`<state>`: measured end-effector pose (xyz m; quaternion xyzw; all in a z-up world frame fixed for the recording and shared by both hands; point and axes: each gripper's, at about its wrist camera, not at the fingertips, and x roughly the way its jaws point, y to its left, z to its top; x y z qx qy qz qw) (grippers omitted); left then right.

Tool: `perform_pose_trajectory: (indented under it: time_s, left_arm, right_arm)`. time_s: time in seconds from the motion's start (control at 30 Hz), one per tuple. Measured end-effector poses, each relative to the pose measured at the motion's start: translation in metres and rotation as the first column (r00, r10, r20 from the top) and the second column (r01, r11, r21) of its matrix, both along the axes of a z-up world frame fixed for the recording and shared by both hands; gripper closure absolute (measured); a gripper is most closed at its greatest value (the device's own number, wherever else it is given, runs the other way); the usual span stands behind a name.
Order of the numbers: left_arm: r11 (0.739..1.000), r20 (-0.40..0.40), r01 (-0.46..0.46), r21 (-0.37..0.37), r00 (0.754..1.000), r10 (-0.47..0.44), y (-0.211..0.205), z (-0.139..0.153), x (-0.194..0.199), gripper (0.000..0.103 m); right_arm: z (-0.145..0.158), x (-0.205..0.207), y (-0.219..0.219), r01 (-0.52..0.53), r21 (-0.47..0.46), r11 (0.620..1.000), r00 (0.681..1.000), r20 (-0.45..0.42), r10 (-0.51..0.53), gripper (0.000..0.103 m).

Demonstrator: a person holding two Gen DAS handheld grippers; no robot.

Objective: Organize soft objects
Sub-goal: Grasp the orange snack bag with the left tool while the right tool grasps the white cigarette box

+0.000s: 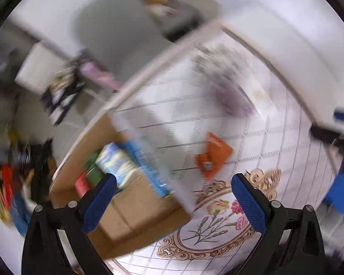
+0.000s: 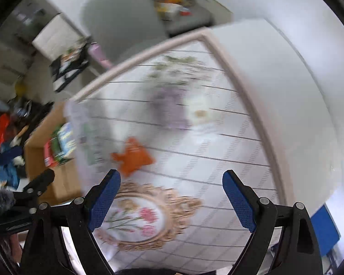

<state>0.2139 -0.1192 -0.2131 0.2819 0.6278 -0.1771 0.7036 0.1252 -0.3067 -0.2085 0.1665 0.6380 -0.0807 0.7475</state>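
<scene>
Both views are motion-blurred. An orange soft packet (image 1: 212, 157) lies on the white patterned tablecloth (image 1: 275, 160); it also shows in the right wrist view (image 2: 133, 155). A purple soft object (image 1: 231, 96) lies farther back, also seen in the right wrist view (image 2: 169, 107). My left gripper (image 1: 172, 197) is open and empty, held above the table and the box edge. My right gripper (image 2: 170, 194) is open and empty, just short of the orange packet. A cardboard box (image 1: 135, 210) at the table's left holds several colourful packets (image 1: 117, 162).
A clear plastic container wall (image 1: 149, 142) stands over the box, also seen in the right wrist view (image 2: 89, 133). A white dish (image 2: 200, 114) sits by the purple object. A grey chair (image 2: 121, 18) stands behind the table. Clutter lies on the floor at left (image 2: 6, 133).
</scene>
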Motion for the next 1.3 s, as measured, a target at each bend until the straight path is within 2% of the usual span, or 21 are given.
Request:
perform_pose_trajectory:
  time_s: [0.1, 0.27, 0.37, 0.4, 0.43, 0.47, 0.53, 0.6, 0.7, 0.77, 0.83, 0.9, 0.97, 1.07, 1.2, 1.3]
  left_arm:
    - [0.992, -0.108, 0.094, 0.088, 0.991, -0.085, -0.034, -0.055, 0.009, 0.0]
    - [0.965, -0.254, 0.168, 0.202, 0.961, -0.114, -0.062, -0.135, 0.013, 0.001]
    - [0.954, -0.321, 0.192, 0.232, 0.94, -0.111, -0.065, -0.168, 0.01, 0.001]
    - [0.95, -0.316, 0.188, 0.247, 0.943, -0.105, -0.065, -0.178, 0.011, 0.009]
    - [0.949, -0.313, 0.183, 0.258, 0.945, -0.097, -0.065, -0.184, 0.011, 0.028]
    - [0.949, -0.333, 0.169, 0.264, 0.94, -0.075, -0.063, -0.191, 0.012, 0.038]
    - [0.957, -0.338, 0.122, 0.264, 0.941, -0.027, -0.06, -0.195, 0.015, 0.044]
    - [0.972, -0.334, 0.07, 0.223, 0.943, 0.008, -0.06, -0.19, 0.019, 0.049]
    - [0.986, -0.346, -0.048, 0.161, 0.933, 0.102, -0.057, -0.181, 0.031, 0.049]
    - [0.985, -0.371, -0.119, 0.122, 0.915, 0.157, -0.053, -0.18, 0.038, 0.049]
    - [0.974, -0.412, -0.21, 0.086, 0.883, 0.226, -0.049, -0.183, 0.043, 0.05]
    - [0.965, -0.436, -0.254, 0.069, 0.862, 0.258, -0.046, -0.186, 0.044, 0.053]
    - [0.96, -0.432, -0.268, 0.083, 0.858, 0.277, -0.044, -0.192, 0.043, 0.053]
    - [0.962, -0.422, -0.261, 0.083, 0.865, 0.271, -0.045, -0.194, 0.042, 0.051]
    - [0.966, -0.42, -0.242, 0.093, 0.87, 0.258, -0.049, -0.196, 0.041, 0.05]
    - [0.967, -0.419, -0.229, 0.108, 0.872, 0.253, -0.052, -0.198, 0.036, 0.05]
  right_arm:
    - [-0.026, 0.003, -0.037, 0.039, 0.008, 0.999, 0.998, -0.046, -0.039, 0.011]
    - [-0.067, 0.011, -0.063, 0.038, 0.036, 0.999, 0.993, -0.109, -0.034, 0.011]
    - [-0.086, 0.021, -0.064, 0.004, 0.051, 0.999, 0.992, -0.13, 0.003, 0.011]
    - [-0.092, 0.026, -0.062, -0.005, 0.051, 0.999, 0.99, -0.137, 0.012, 0.011]
    - [-0.101, 0.033, -0.06, -0.021, 0.046, 0.999, 0.988, -0.149, 0.028, 0.011]
    - [-0.109, 0.04, -0.058, -0.035, 0.04, 0.999, 0.987, -0.157, 0.041, 0.011]
    - [-0.13, 0.055, -0.055, -0.056, 0.009, 0.998, 0.981, -0.188, 0.057, 0.011]
    - [-0.152, 0.069, -0.051, -0.074, 0.008, 0.997, 0.973, -0.218, 0.074, 0.011]
    - [-0.187, 0.088, -0.048, -0.063, 0.025, 0.998, 0.961, -0.268, 0.067, 0.011]
    - [-0.2, 0.096, -0.046, -0.058, 0.041, 0.997, 0.959, -0.276, 0.067, 0.011]
    - [-0.21, 0.104, -0.043, -0.051, 0.034, 0.998, 0.957, -0.283, 0.058, 0.009]
    - [-0.211, 0.109, -0.039, -0.05, 0.002, 0.999, 0.961, -0.274, 0.048, 0.009]
    - [-0.214, 0.113, -0.033, -0.067, -0.027, 0.997, 0.955, -0.292, 0.056, 0.009]
    - [-0.219, 0.116, -0.023, -0.116, -0.062, 0.991, 0.941, -0.325, 0.09, 0.01]
    - [-0.221, 0.118, -0.017, -0.131, -0.064, 0.989, 0.939, -0.328, 0.104, 0.012]
    - [-0.219, 0.117, -0.015, -0.126, -0.068, 0.99, 0.943, -0.319, 0.098, 0.019]
